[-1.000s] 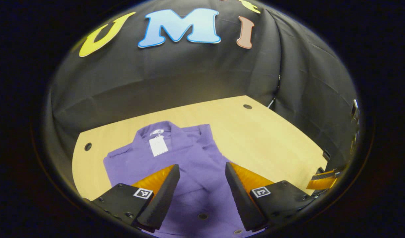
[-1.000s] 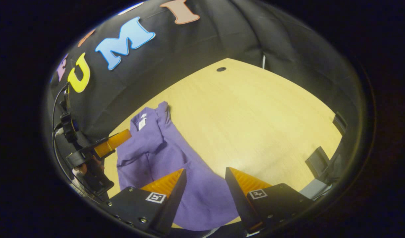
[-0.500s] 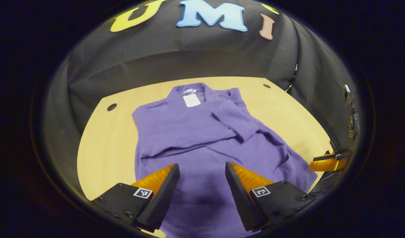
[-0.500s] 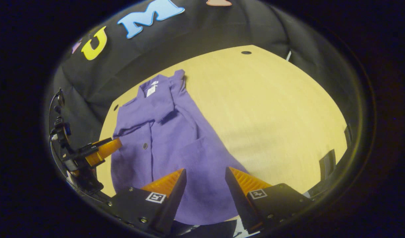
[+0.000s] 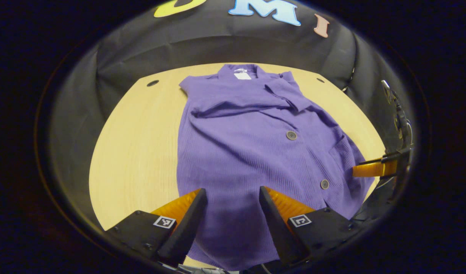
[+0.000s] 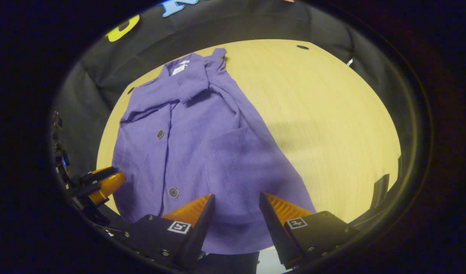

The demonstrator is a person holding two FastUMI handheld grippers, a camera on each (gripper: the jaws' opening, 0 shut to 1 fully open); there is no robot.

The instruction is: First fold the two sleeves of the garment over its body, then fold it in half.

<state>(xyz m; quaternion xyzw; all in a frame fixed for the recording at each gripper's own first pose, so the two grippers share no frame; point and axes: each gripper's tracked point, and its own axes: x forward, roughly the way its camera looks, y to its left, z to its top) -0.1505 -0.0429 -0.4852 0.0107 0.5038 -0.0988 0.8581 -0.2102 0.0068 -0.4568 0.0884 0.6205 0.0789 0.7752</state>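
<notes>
Purple garment (image 5: 252, 152) lies flat on the wooden table (image 5: 134, 144), collar toward the far edge, hem at the near edge. Both sleeves (image 5: 236, 104) folded across the chest; white tag (image 5: 242, 75) at the collar, buttons (image 5: 291, 135) down the front. Left gripper (image 5: 233, 213) hovers over the hem, jaws wide apart, nothing held. Right gripper (image 6: 236, 217) above the hem's other corner, jaws likewise wide, gripping nothing.

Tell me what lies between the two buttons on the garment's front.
Bare purple ribbed cloth: in the left gripper view, nothing lies between the upper button and lower button of the garment.
</notes>
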